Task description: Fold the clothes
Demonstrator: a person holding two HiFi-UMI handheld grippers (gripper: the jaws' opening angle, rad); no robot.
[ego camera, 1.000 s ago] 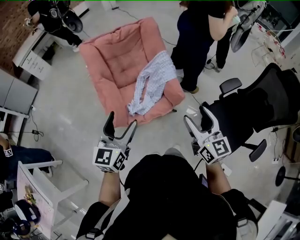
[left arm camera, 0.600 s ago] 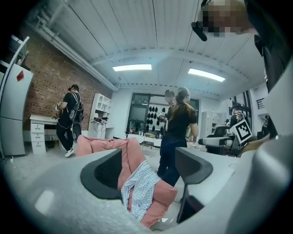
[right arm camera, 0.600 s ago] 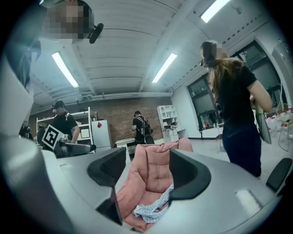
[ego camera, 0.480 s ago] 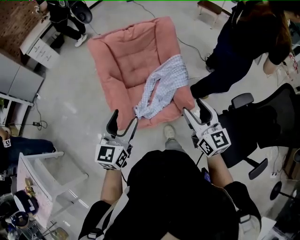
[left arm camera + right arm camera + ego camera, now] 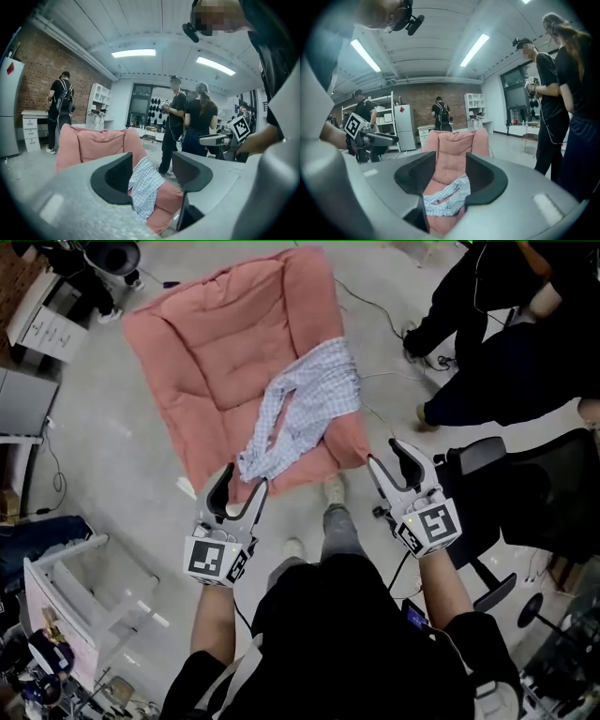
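Observation:
A crumpled blue-and-white checked shirt lies over the front right part of a pink armchair on the floor. My left gripper hovers just short of the chair's front edge, near the shirt's lower end. My right gripper hangs off the chair's front right corner, apart from the cloth. Both are open with nothing between the jaws, and both have just been closing. In the left gripper view the shirt shows between the left gripper's jaws, further off. The right gripper view frames the shirt and the armchair the same way.
Two people in dark clothes stand at the upper right, close to the chair. A black office chair is right of my right gripper. White furniture stands at lower left. Cables trail on the floor beside the armchair.
Both grippers have moved forward and down toward the armchair's front edge, and their jaws have narrowed. The armchair and shirt now sit closer. The bystanders have shifted right.

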